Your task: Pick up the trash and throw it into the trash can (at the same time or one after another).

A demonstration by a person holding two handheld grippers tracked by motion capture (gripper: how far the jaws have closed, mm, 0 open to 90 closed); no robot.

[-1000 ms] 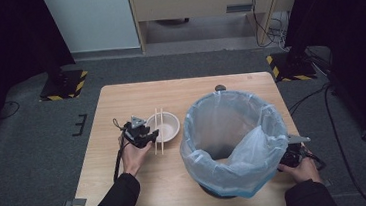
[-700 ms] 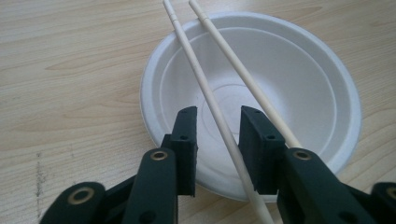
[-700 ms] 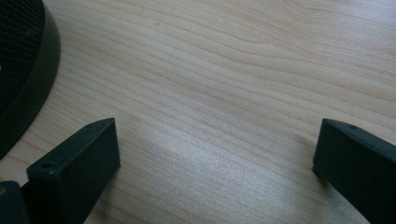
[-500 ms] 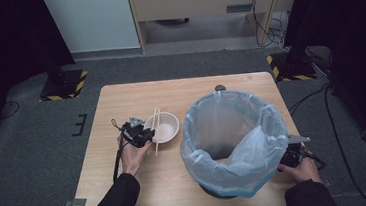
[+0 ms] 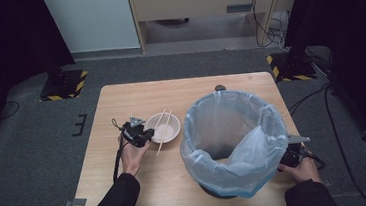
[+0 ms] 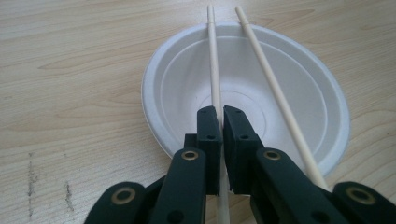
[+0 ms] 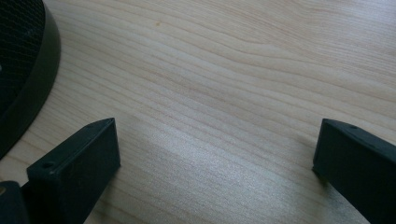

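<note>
As the left hand-held gripper (image 6: 220,122) has just been closing, we see it pinch the nearer chopstick (image 6: 214,65), whose length runs away across the bowl (image 6: 177,84) on the tabletop (image 6: 70,70).

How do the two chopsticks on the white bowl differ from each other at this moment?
The left chopstick is clamped between the pads of the left gripper, whose jaws have just been closing; the right chopstick lies free beside them. The left chopstick runs nearly straight up the left gripper view; the right chopstick slants. Both are pale, thin sticks resting across the bowl.
</note>
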